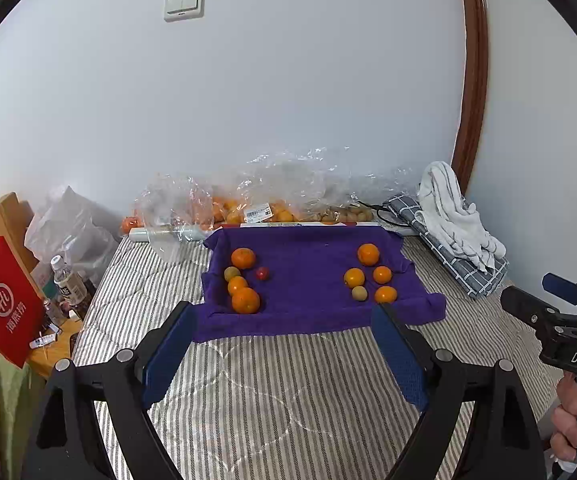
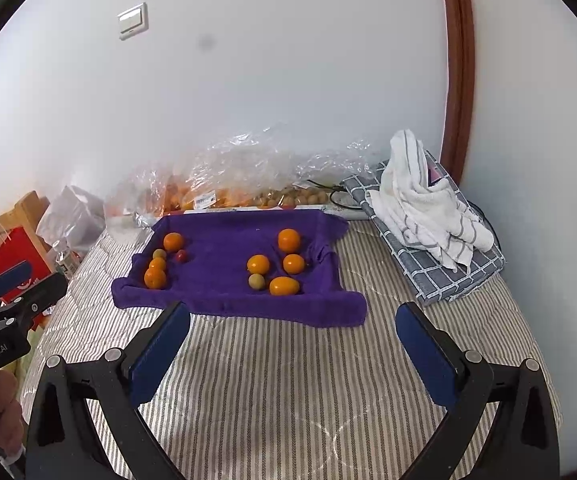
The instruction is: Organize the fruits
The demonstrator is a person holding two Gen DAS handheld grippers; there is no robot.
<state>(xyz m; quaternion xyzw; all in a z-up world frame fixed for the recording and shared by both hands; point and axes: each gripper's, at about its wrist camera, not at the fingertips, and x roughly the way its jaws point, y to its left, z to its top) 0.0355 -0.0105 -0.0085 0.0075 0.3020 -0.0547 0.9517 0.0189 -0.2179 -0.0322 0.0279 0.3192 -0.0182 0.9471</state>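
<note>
Fruit lay in two clusters on a purple towel (image 1: pixel 312 280) spread over a striped mattress (image 1: pixel 288 392), ahead of and beyond both pairs of fingertips, none of it between any jaws. The left cluster (image 1: pixel 244 280) held five pieces: three oranges, one small greenish-yellow fruit and one small red fruit (image 1: pixel 262 273). The right cluster (image 1: pixel 372 276) also held five: four oranges and one greenish-yellow fruit (image 1: pixel 359 293). That made seven oranges, two greenish ones and one red one on the towel.

The left gripper (image 1: pixel 284 310) stood with its jaws wide apart and empty, its left fingertip just short of the towel's near hem, close to the nearest orange (image 1: pixel 245 300) of the left cluster. The right gripper (image 2: pixel 292 312) also stood wide apart and empty, its fingertips at the near edge of the towel; the right cluster sat straight ahead between its fingers, with the oval orange (image 2: pixel 284 285) nearest. By that layout each hand looked better placed for the cluster on its own side. The fruits were nearly round, so no long axis would constrain the grasp much.

Behind the towel, clear plastic bags (image 1: pixel 272 196) held more fruit against the wall, too crumpled to count. One folded checked cloth (image 1: pixel 448 248) with one white striped towel (image 1: pixel 452 208) on it lay to the right.
</note>
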